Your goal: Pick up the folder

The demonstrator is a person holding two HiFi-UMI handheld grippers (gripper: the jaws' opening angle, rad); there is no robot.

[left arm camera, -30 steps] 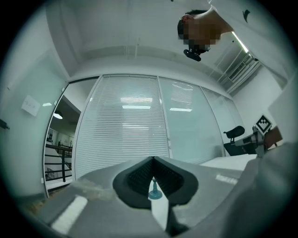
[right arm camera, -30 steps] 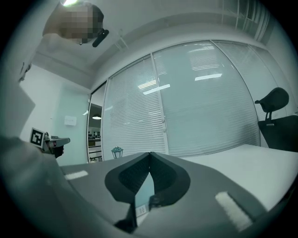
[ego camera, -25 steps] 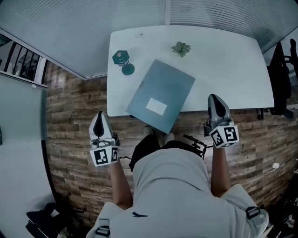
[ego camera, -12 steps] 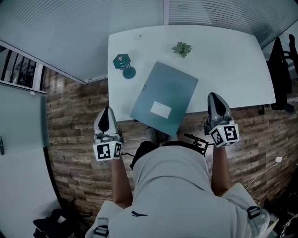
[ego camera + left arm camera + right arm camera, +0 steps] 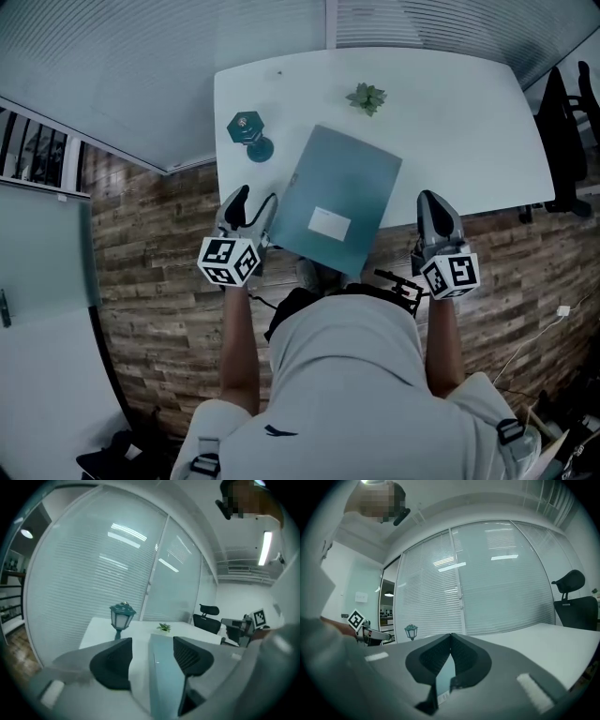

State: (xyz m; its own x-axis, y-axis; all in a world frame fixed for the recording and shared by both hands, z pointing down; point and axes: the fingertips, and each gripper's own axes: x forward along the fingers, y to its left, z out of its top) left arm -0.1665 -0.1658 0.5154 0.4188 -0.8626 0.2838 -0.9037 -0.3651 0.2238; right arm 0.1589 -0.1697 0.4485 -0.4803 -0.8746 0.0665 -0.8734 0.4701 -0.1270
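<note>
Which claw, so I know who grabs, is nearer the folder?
Left. The left claw, jaws just opened, has the folder edge between them; the right claw, shut, sits clear of its right edge.

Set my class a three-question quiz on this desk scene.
1. True or false: the folder lies wholly on the table.
2. Which gripper's jaws stand apart? A left; B right.
3. Fill in: in the head view, the lantern stands to the folder's ____.
Key: 1 false, one corner overhangs. 2 A: the left gripper, whose jaws have just been opening, folder edge between them; right gripper shut. 3 left.
</note>
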